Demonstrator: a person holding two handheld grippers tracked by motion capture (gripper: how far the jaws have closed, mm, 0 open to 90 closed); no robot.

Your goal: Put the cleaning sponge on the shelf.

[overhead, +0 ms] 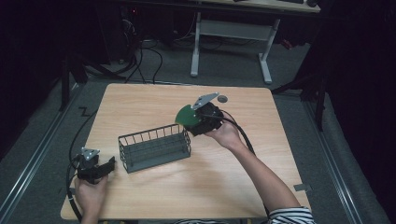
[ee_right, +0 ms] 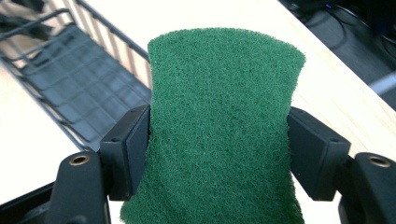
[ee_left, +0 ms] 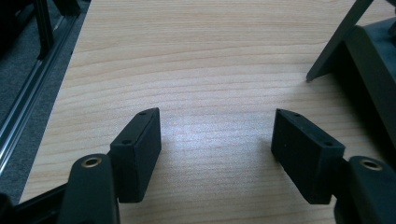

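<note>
1. Two black jaws of the right gripper (ee_right: 219, 149) are pressed against the sides of a green, fibrous scouring pad (ee_right: 219, 126), which is bowed slightly by the squeeze.
2. The pad is held in the air just beside the right end of the dark grey wire basket (overhead: 155, 147) on the light wooden table (overhead: 140, 102).
3. The left gripper (ee_left: 217, 140) is spread wide over bare wood near the table's left front corner, nothing being held between its jaws.

The green scouring pad (ee_right: 219, 126) runs off the right gripper view's bottom edge; it hides part of the wire basket (ee_right: 70, 88) behind it
</note>
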